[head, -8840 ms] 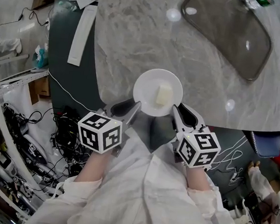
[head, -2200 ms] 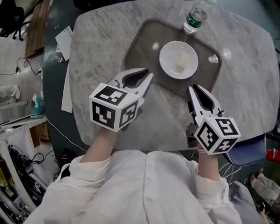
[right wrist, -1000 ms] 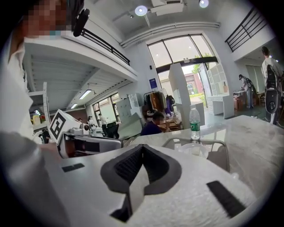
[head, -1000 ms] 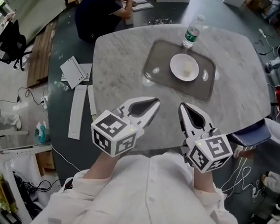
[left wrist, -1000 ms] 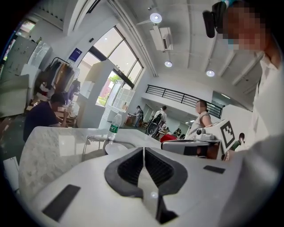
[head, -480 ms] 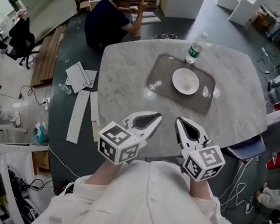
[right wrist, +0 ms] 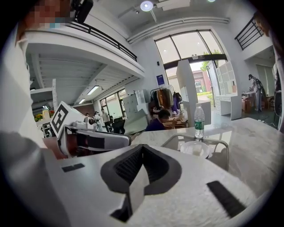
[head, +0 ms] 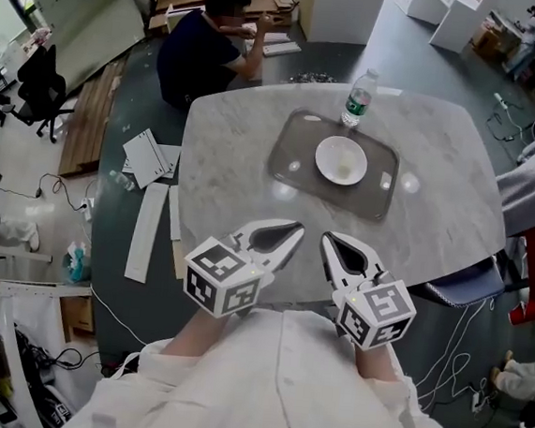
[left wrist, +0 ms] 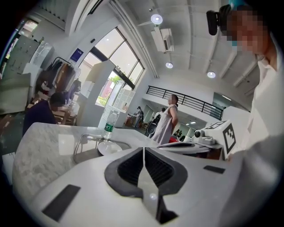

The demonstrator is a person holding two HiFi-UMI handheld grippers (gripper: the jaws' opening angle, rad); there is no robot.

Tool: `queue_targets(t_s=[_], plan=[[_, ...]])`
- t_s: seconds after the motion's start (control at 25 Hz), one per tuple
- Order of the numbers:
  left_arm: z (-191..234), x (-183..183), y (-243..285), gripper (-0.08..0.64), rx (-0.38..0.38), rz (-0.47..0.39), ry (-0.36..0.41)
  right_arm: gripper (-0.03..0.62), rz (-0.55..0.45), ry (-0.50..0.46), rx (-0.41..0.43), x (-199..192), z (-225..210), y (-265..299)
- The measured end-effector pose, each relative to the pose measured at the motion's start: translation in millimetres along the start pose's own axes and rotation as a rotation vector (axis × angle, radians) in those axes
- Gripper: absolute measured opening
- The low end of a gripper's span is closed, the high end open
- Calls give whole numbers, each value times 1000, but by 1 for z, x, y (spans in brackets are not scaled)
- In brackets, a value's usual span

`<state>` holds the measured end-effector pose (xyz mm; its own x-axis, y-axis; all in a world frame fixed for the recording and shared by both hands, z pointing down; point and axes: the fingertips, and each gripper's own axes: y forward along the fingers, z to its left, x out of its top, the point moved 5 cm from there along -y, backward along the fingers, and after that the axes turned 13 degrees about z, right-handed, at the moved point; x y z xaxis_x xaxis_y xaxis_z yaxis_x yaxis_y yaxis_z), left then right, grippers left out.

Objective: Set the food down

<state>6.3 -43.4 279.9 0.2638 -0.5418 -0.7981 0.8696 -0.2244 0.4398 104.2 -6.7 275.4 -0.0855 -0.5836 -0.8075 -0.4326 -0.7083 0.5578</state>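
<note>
The task is judged done: the plate (head: 340, 160) with the food (head: 344, 167) is set on the tray (head: 291, 160), which lies on the table (head: 439, 187) with a bottle (head: 357, 98) at its far edge. Nothing more seems to be left to do. The left gripper (head: 296, 230) and the right gripper (head: 325, 238) are held over the table's near edge, well apart from the plate. On both, the jaws are pressed together and nothing is held between them.
</note>
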Motion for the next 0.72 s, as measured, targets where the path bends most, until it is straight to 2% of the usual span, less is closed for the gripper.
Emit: queue_targets(t_s=[0.28, 0.72], plan=[[-4, 10, 7, 26, 5, 6, 11, 3, -29, 0, 6, 10, -5, -5], [-12, 1, 16, 26, -8, 54, 38, 2, -58, 50, 27, 11, -11, -7]])
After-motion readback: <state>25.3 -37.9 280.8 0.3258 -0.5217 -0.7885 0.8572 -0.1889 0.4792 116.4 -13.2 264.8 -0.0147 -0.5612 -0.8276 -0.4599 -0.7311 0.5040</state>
